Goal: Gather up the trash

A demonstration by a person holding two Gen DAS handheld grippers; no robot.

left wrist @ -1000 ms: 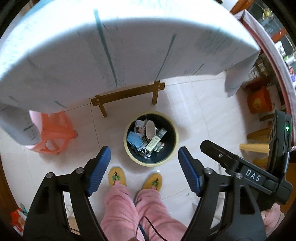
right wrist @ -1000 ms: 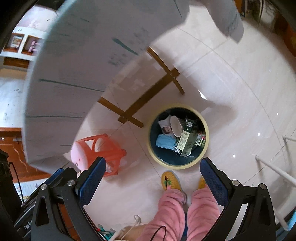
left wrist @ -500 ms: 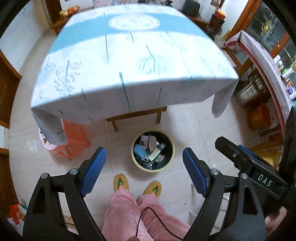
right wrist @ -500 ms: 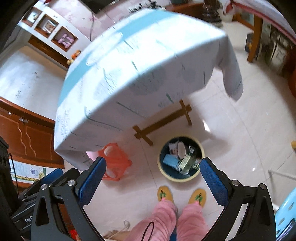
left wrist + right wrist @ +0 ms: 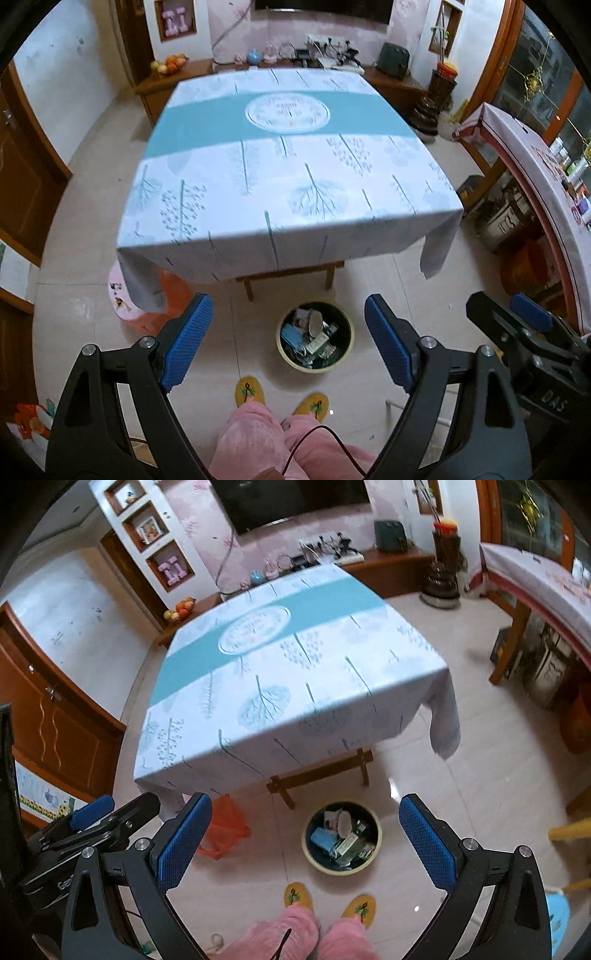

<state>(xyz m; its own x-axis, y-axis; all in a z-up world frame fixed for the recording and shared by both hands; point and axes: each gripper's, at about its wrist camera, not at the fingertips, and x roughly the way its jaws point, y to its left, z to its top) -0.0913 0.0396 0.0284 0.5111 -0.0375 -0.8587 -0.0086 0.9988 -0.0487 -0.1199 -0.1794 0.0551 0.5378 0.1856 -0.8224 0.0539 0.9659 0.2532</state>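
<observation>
1. Left gripper [image 5: 288,343]: jaws spread wide with nothing between them; the blue pads frame the floor and the bin below.
2. Right gripper [image 5: 304,843]: jaws likewise wide apart and empty, seen from its own camera; its black frame also shows at the right edge of the left wrist view.
3. Trash bin [image 5: 315,336]: a round, pale-rimmed bin with a dark inside, standing on the tiled floor [image 5: 388,280] just in front of the bench and close ahead of the person's yellow slippers [image 5: 249,391].
4. Trash [image 5: 341,834] in the bin: a loose heap that reaches well up the walls. A blue folded piece, a white rounded piece and printed wrappers or small cartons can be made out; finer detail is too small to tell.
5. Bench [image 5: 288,177]: covered by a white cloth with a teal band and a round emblem. No loose item is visible on the cloth in either view.
6. Orange stool [image 5: 162,306]: partly hidden under the cloth's left corner, standing apart from the bin.
7. Progress, as a judgement: the collecting appears essentially finished, since the trash lies in the bin, both jaws are empty and no litter is evident on the bench or on the visible floor. Little or nothing seems left; areas outside the two views cannot be checked.
</observation>
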